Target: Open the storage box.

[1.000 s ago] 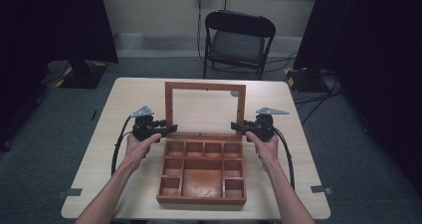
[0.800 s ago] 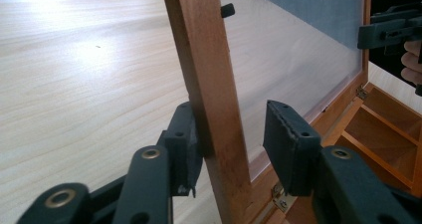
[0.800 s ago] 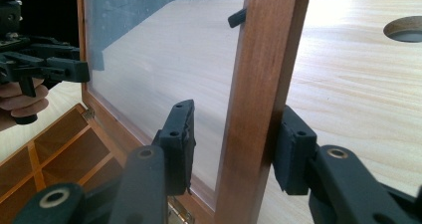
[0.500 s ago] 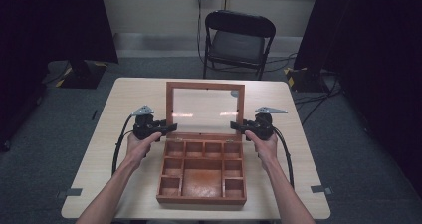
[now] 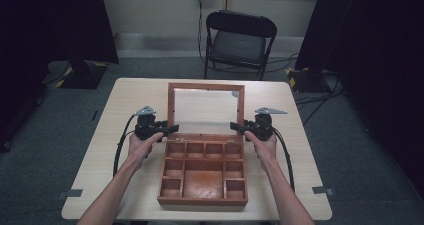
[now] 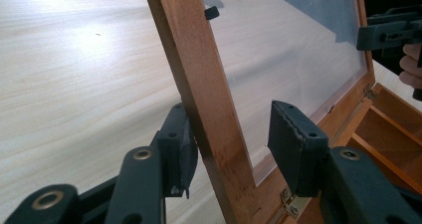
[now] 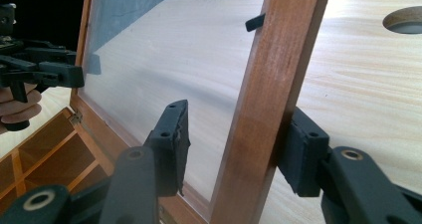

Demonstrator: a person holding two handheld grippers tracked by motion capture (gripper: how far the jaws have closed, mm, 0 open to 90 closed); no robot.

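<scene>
left gripper (image 5: 167, 130) and right gripper (image 5: 239, 128): black bodies, each topped by a grey three-cornered plate, black cable trailing toward 6 o'clock. jaws black with ribbed pads (image 6: 292, 147), brass-coloured rivets at the pivots. forearms bare, no sleeves visible.

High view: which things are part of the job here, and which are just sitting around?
In the job:
- wooden box, open, compartments bare
- its glass-paned lid, raised on its hinges
- left gripper, jaws astride the lid's left frame
- right gripper, jaws astride the right frame

Lying about:
- folding chair beyond the table
- floor cables
</scene>
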